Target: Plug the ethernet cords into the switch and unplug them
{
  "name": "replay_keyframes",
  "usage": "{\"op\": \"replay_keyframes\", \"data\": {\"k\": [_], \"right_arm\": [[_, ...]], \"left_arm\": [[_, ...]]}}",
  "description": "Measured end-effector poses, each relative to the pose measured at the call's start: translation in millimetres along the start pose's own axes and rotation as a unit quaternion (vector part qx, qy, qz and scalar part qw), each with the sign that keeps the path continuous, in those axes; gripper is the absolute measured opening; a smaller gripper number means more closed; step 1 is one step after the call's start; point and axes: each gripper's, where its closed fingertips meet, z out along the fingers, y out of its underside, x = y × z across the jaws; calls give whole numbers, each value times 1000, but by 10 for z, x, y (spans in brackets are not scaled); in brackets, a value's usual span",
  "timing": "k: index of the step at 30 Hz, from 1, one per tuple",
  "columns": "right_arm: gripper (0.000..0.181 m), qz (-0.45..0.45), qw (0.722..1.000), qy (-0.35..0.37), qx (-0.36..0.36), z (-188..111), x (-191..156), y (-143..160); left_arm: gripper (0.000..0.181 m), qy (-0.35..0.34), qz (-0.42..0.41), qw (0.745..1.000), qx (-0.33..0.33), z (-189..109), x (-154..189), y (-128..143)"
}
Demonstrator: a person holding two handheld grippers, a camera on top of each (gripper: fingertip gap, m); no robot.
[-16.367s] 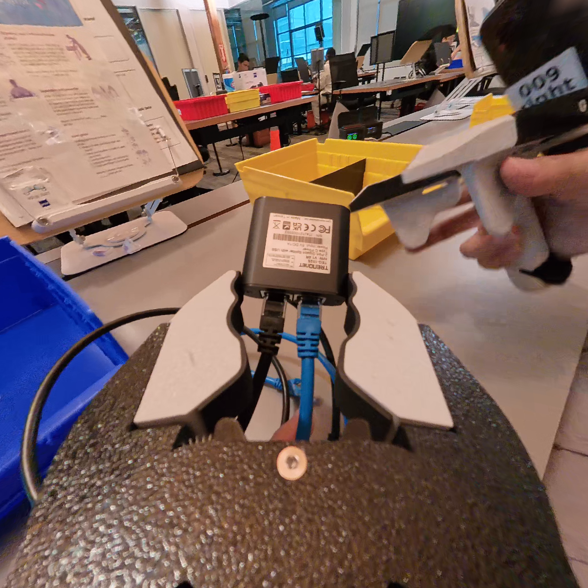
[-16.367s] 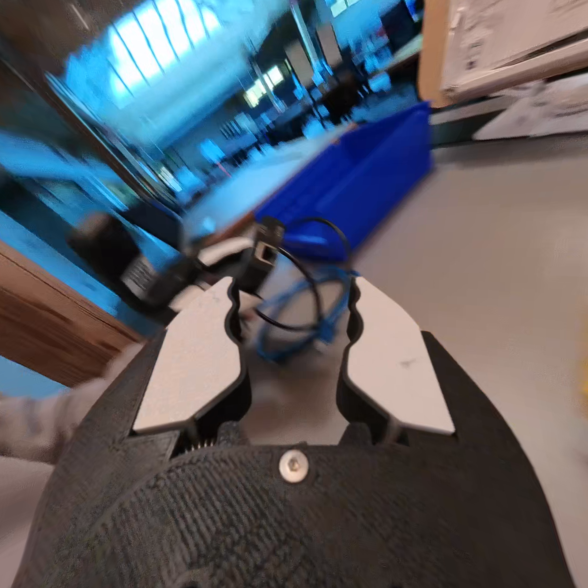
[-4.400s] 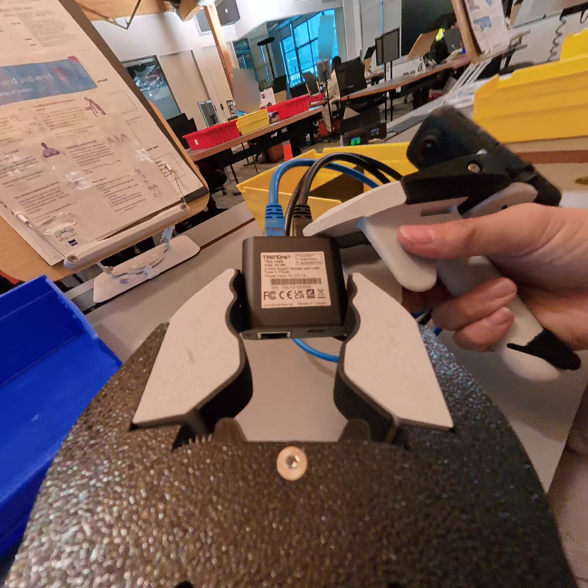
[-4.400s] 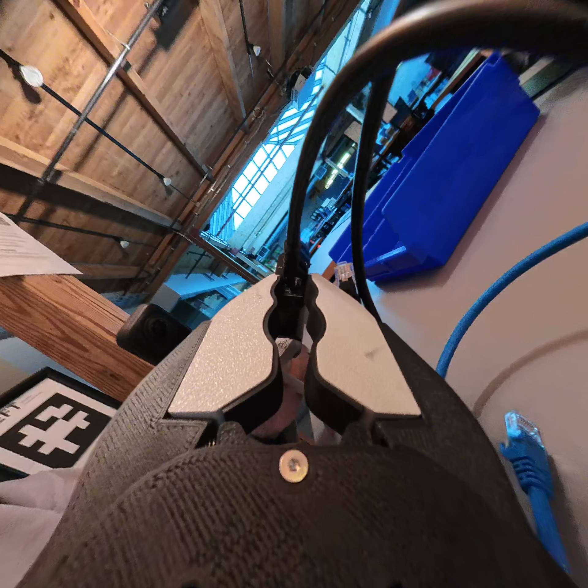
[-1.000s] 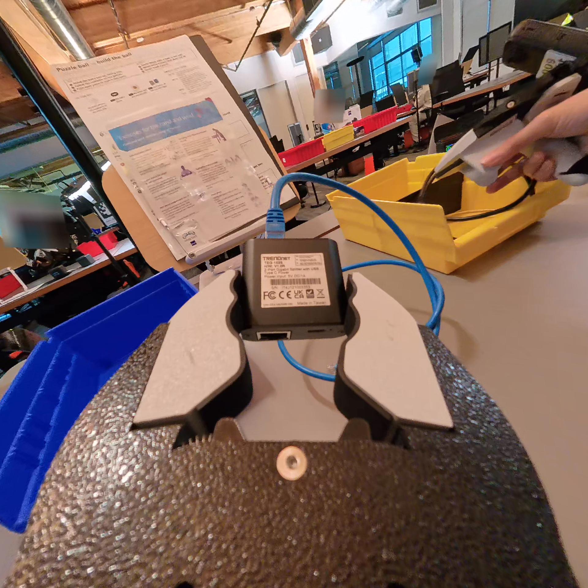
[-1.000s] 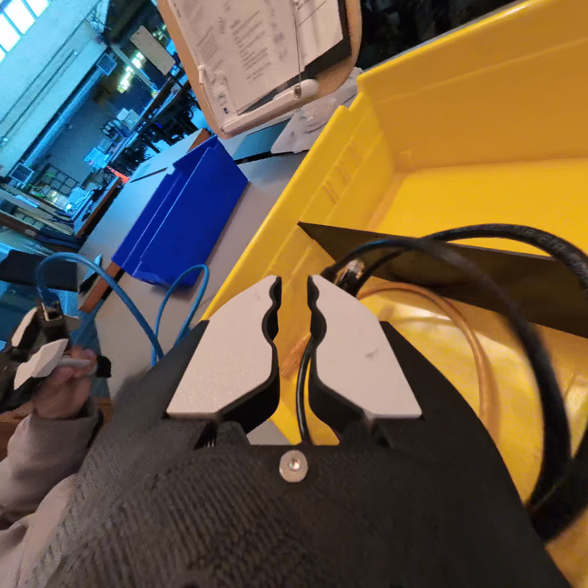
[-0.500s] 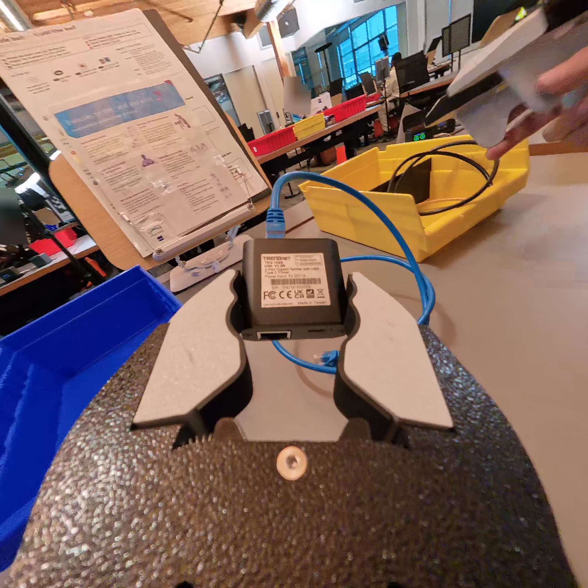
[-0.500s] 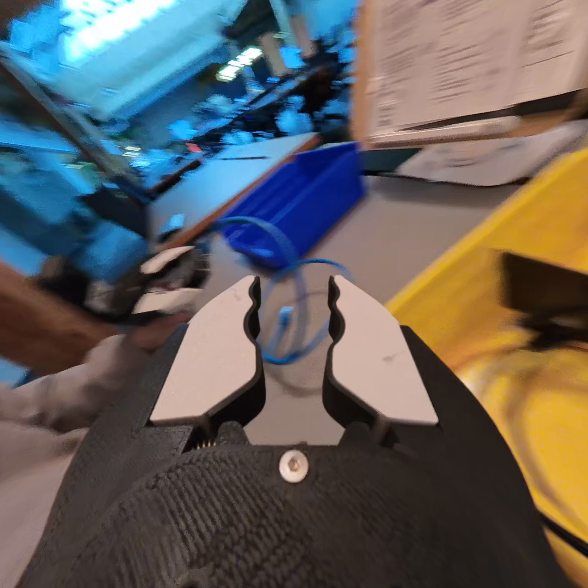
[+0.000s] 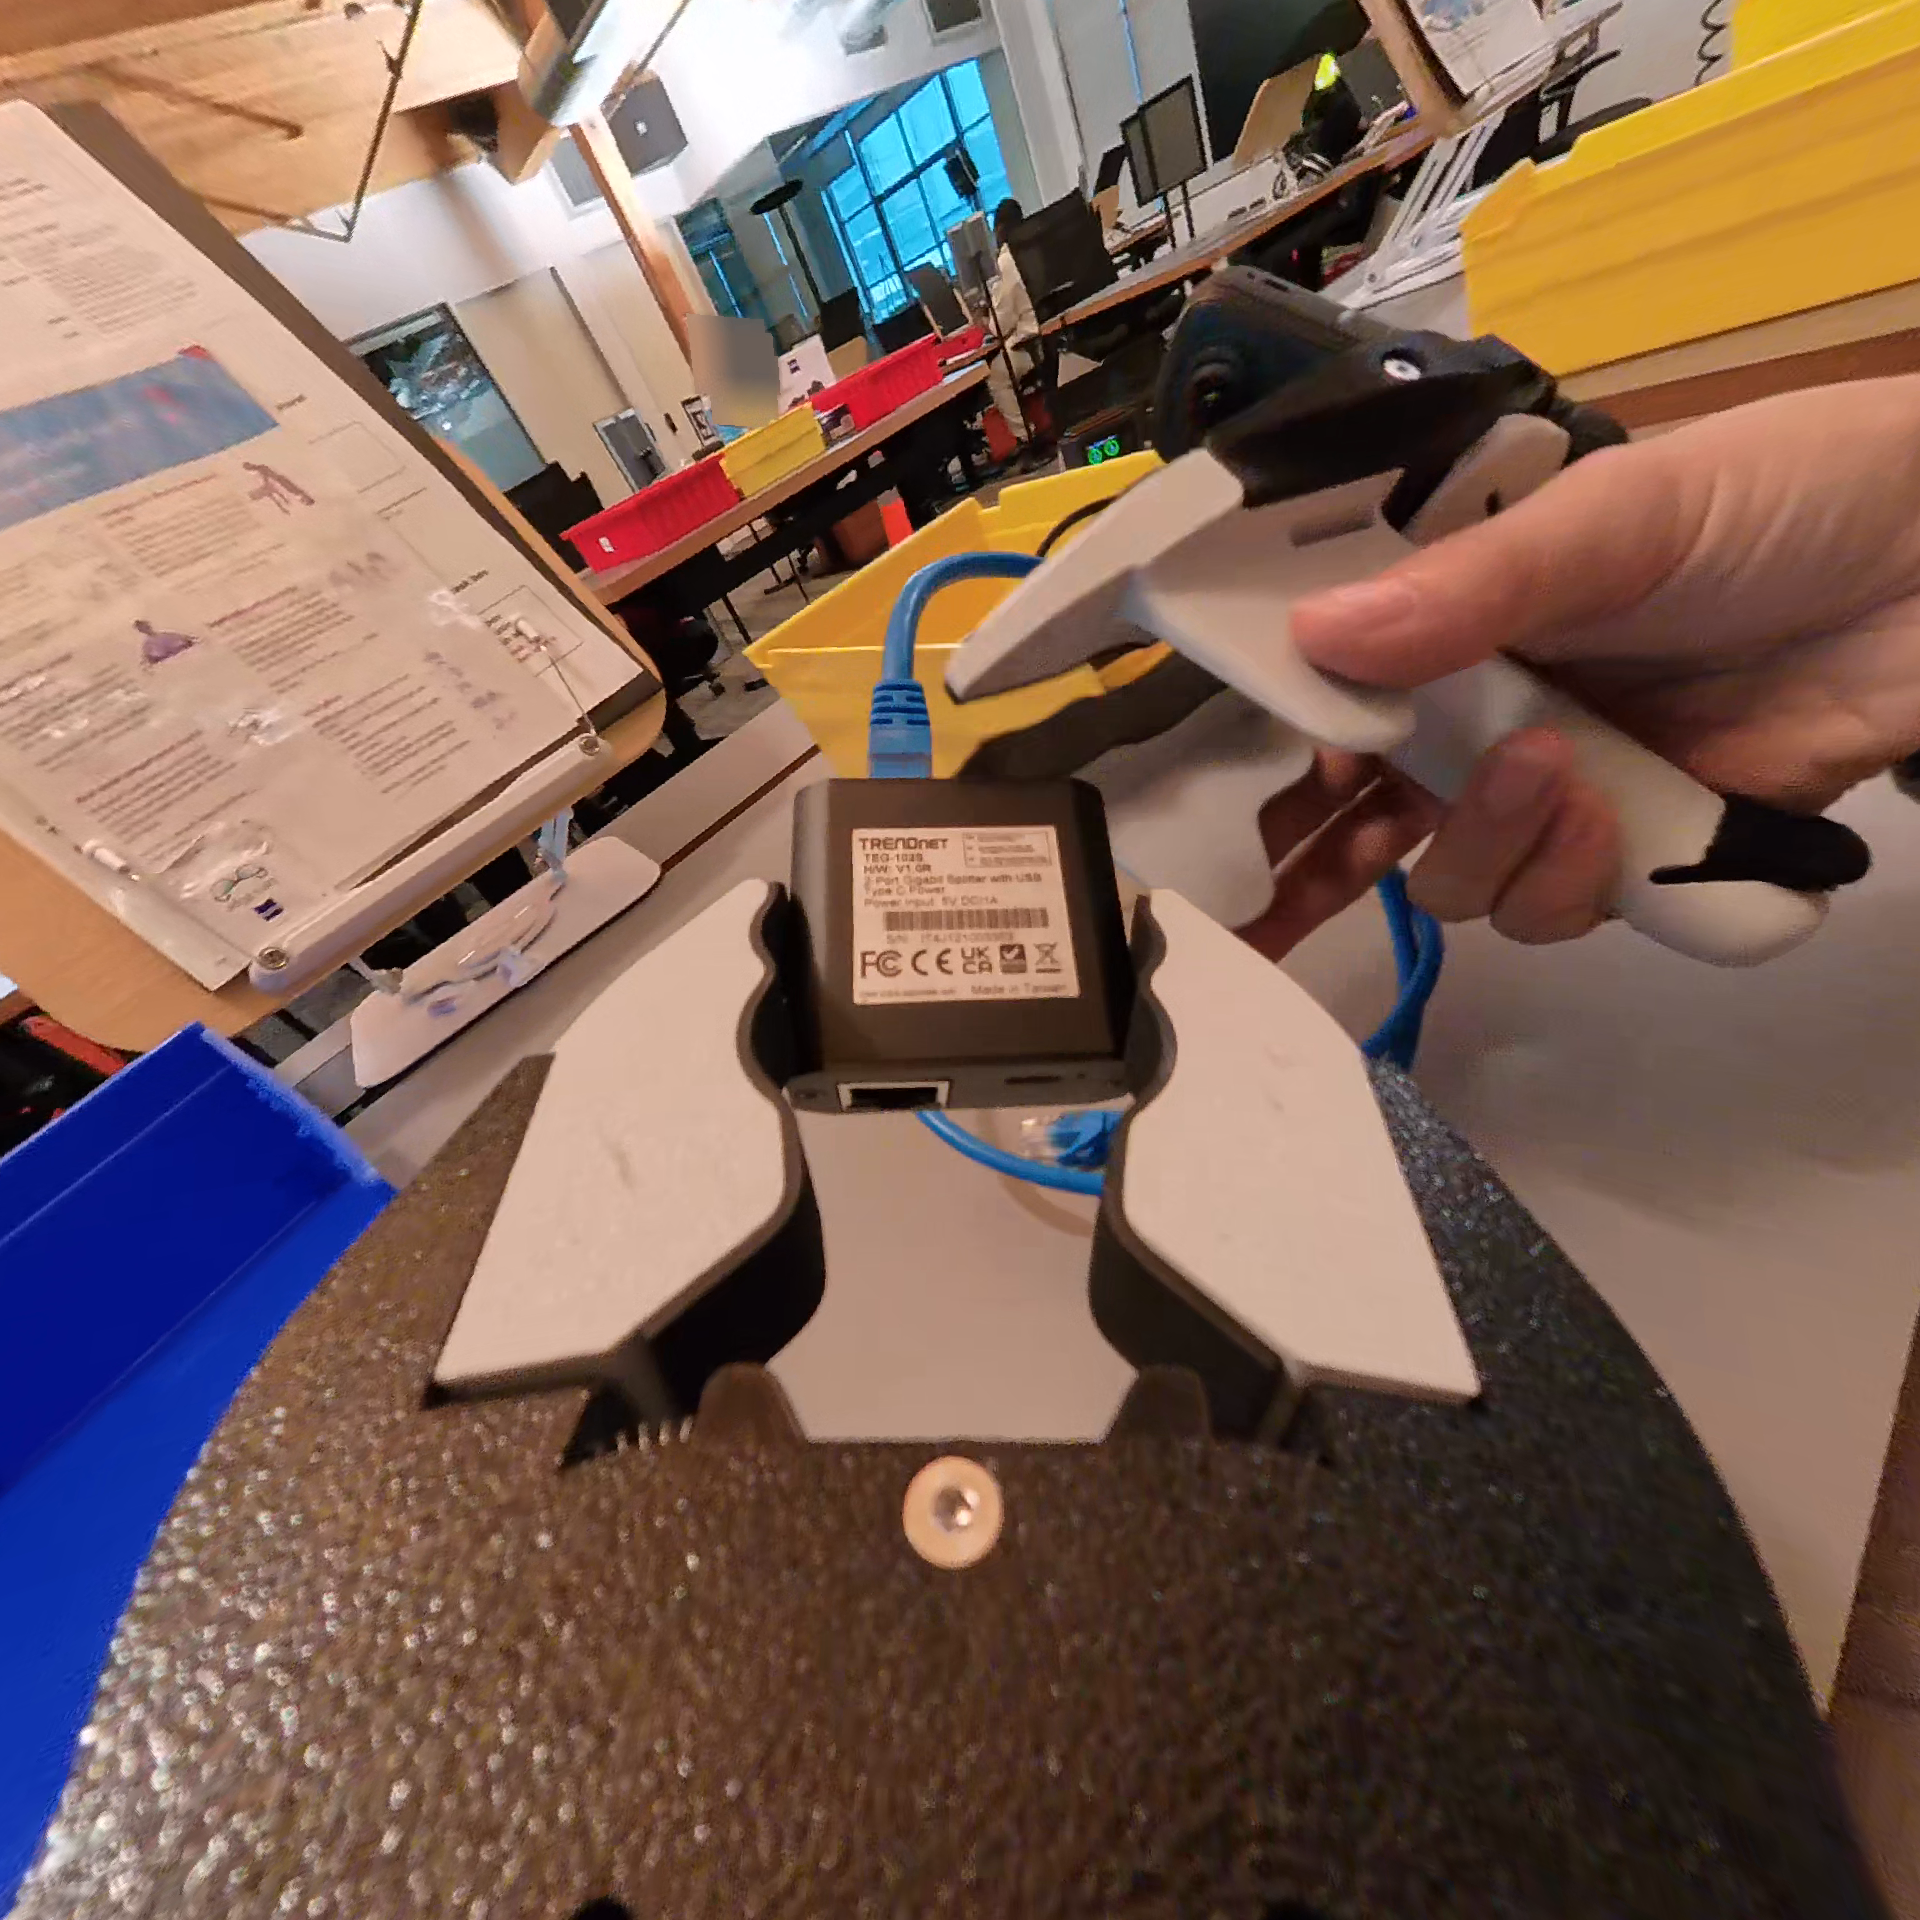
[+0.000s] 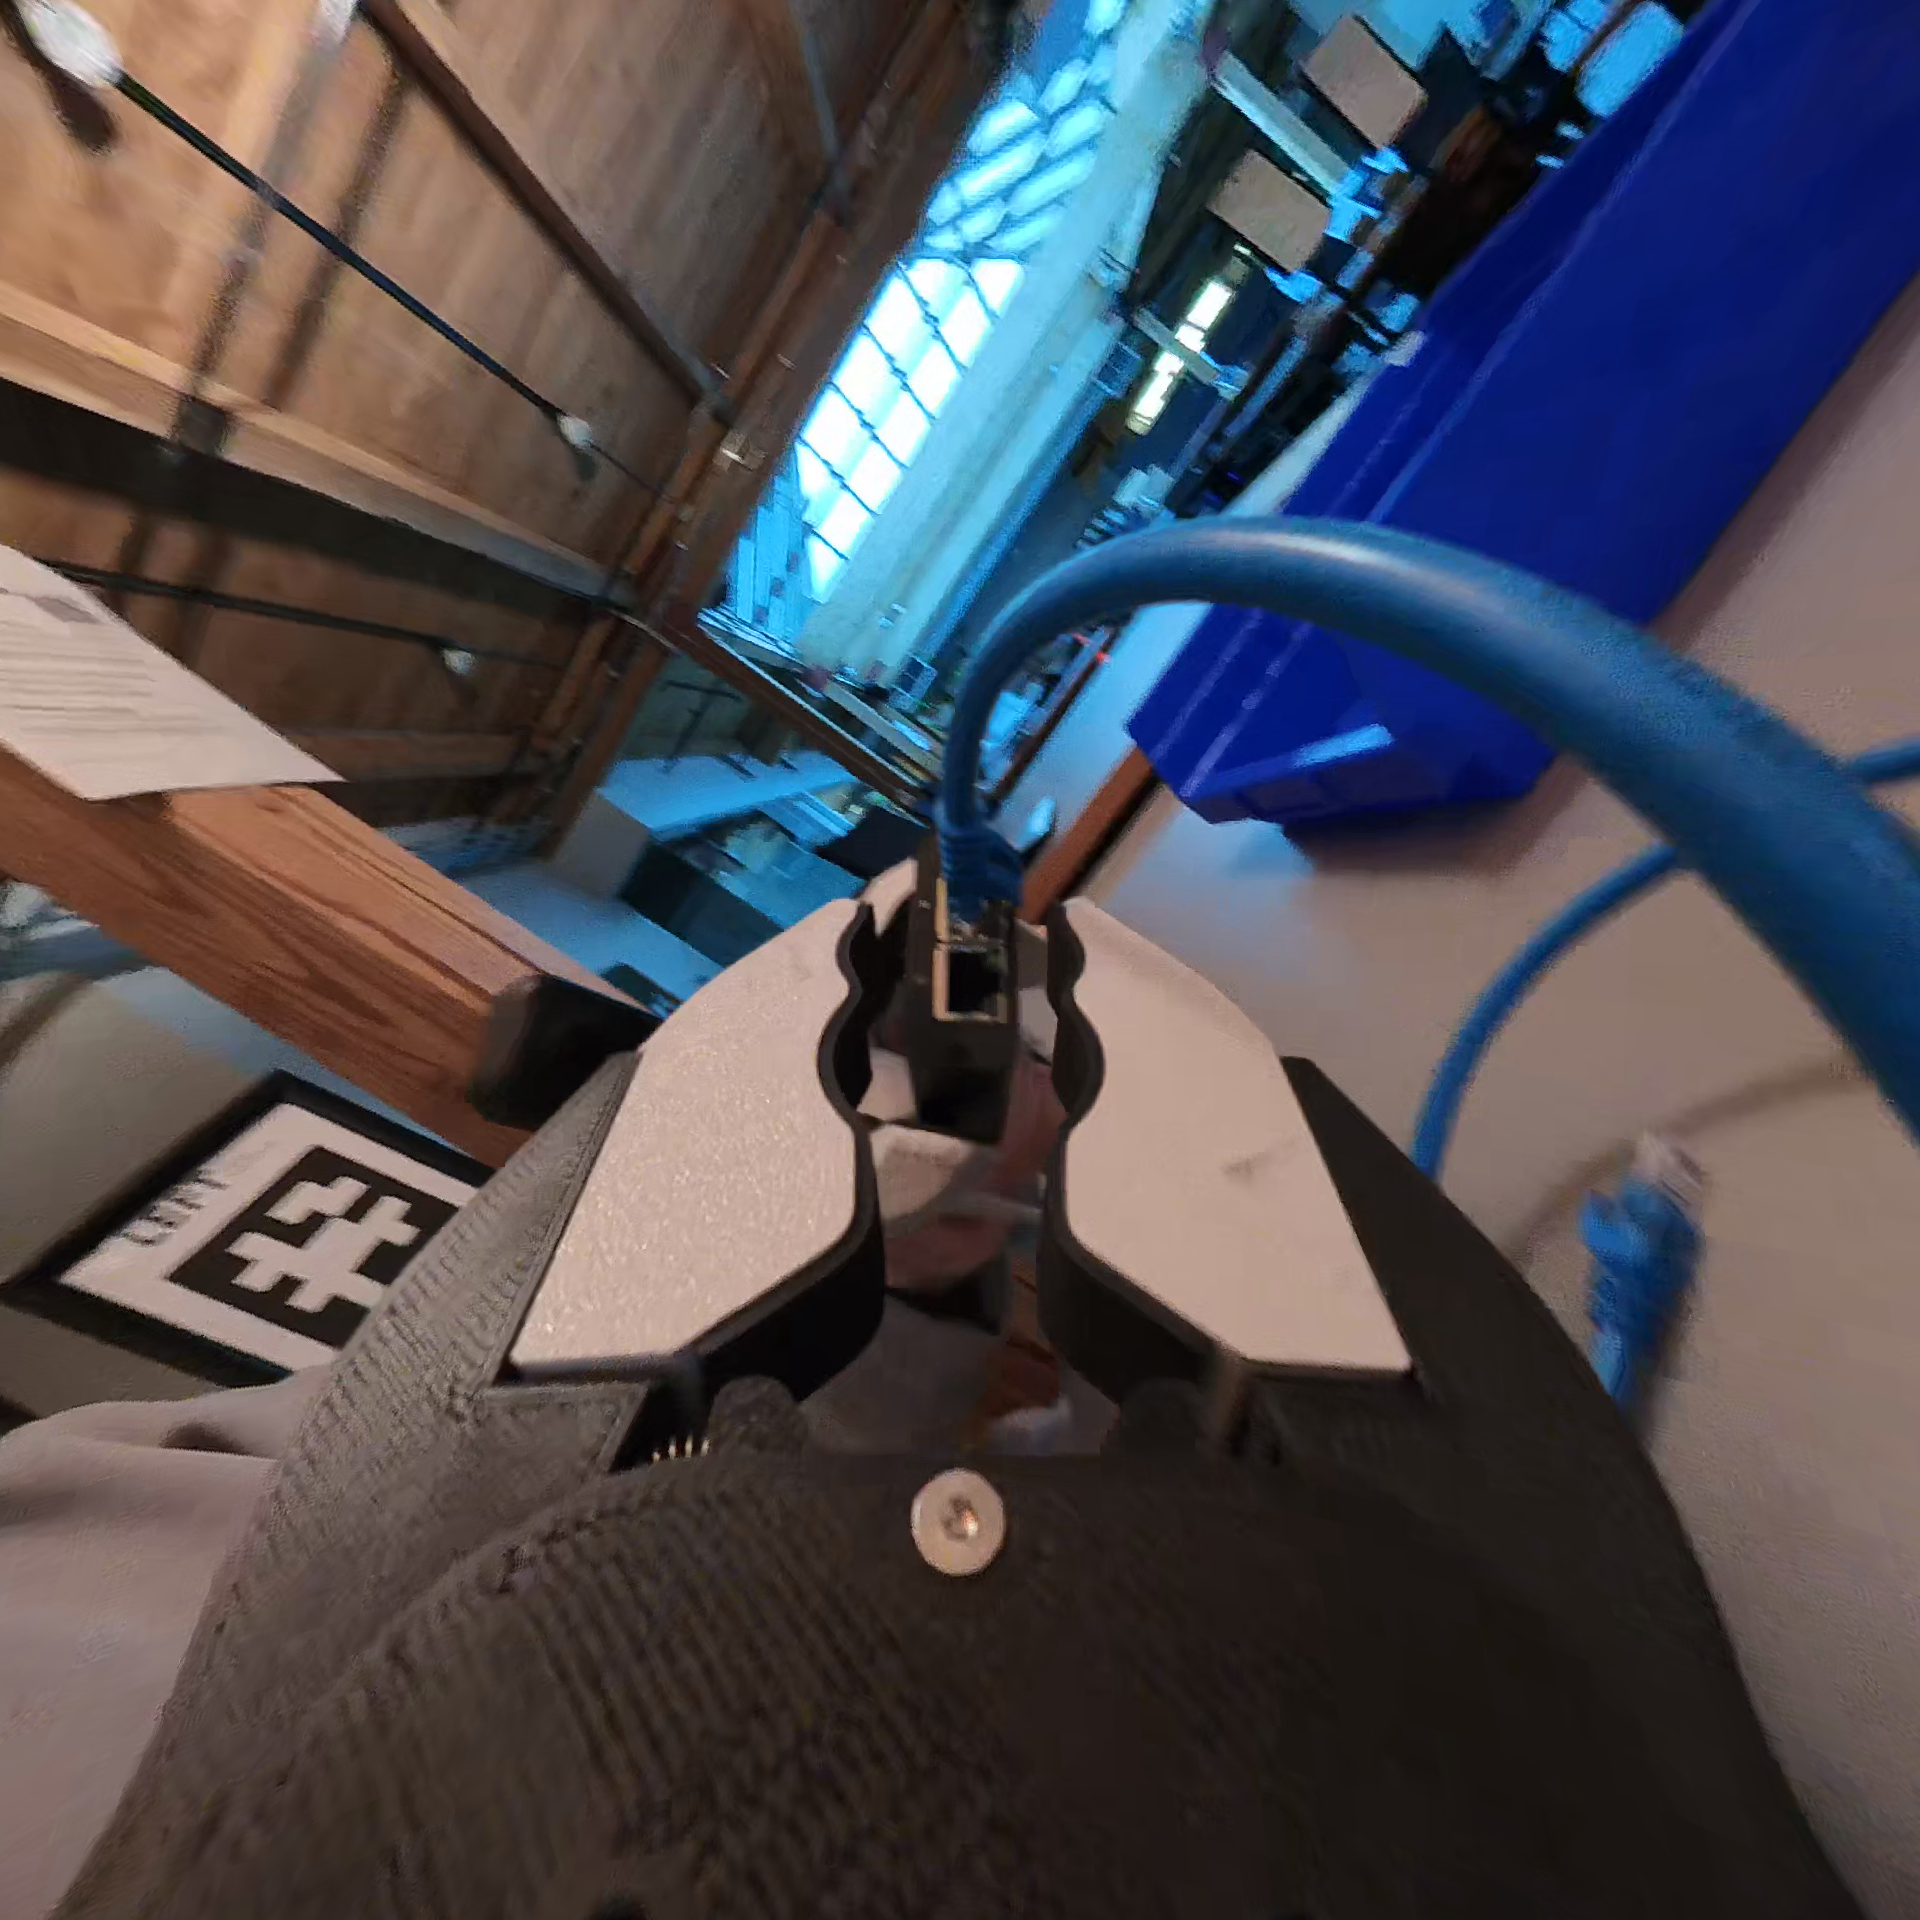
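Note:
My left gripper (image 9: 956, 902) is shut on the black switch (image 9: 961, 821) and holds it above the table, label side up. A blue ethernet cord (image 9: 902, 717) is plugged into the switch's far side. It loops round to the right, and its free plug (image 9: 1070, 1127) lies under the switch. The near port is empty. My right gripper (image 9: 971, 722), held by a hand, is open, with its tips at the blue plug. In the right wrist view the right gripper (image 10: 961, 914) is open and faces the switch (image 10: 971, 1039). There the blue plug (image 10: 977, 873) sits above an empty port.
A yellow bin (image 9: 831, 665) stands behind the switch, and another is at the far right (image 9: 1662, 208). A blue bin (image 9: 156, 1195) is on the left and also shows in the right wrist view (image 10: 1610, 416). A paper-covered board on a stand (image 9: 260, 623) is at the back left. The tips of both grippers are at nearly the same place.
My right gripper dropped the black cord into the yellow bin, opened, and swung back to the switch's far side by the blue plug. My left gripper still holds the switch.

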Motion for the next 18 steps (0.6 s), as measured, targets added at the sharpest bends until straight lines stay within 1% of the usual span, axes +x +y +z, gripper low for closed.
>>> {"op": "replay_keyframes", "data": {"k": [1, 4, 7, 15, 18], "right_arm": [[28, 5, 1000, -13, 4, 7, -31, -1], [20, -4, 1000, -2, -19, 21, 20, 78], [14, 1, 1000, -4, -8, 5, 39, 59], [13, 4, 1000, -11, 18, 37, 62, 64], [14, 20, 999, -23, 28, 51, 60, 68]], "left_arm": [[61, 4, 1, 1000, -1, 8, 21, 5], [61, 8, 6, 1000, 4, 15, 58, -8], [61, 4, 9, 1000, 3, 23, 64, -11], [61, 5, -11, 1000, 8, 31, 66, 11], [61, 4, -16, 1000, 11, 28, 67, 9]]}}
